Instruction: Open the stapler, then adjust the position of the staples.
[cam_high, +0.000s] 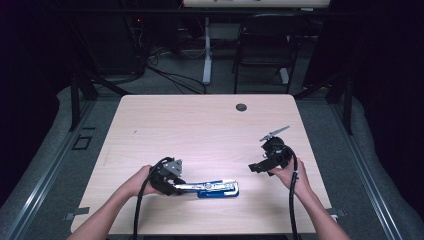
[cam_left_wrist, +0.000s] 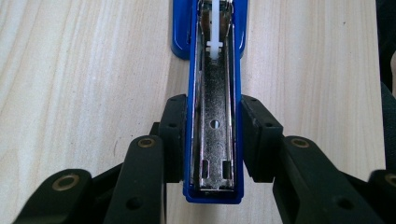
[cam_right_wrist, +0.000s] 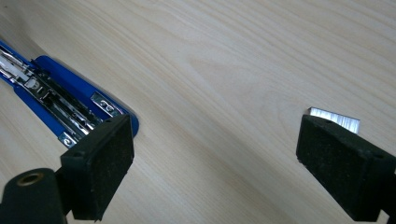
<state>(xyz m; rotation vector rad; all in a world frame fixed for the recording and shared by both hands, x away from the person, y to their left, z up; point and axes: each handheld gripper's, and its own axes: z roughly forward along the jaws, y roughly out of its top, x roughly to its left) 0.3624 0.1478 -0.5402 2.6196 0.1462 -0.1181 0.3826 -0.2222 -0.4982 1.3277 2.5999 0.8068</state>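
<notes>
Stapler (cam_left_wrist: 212, 93): front end cut off by top edge, left gripper view.
Staple strip (cam_right_wrist: 337, 118): mostly hidden behind a pad of the right tongs (cam_right_wrist: 226, 168).
Stapler's open channel: contents too small to tell, high view.

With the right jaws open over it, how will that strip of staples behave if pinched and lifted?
The staple strip looks thin and flat against the table, so pads would likely struggle to get under it. It is probably light, and its shiny metal may slip. Strips like this tend to snap if squeezed hard. The right gripper stands open, nothing between its pads.
</notes>
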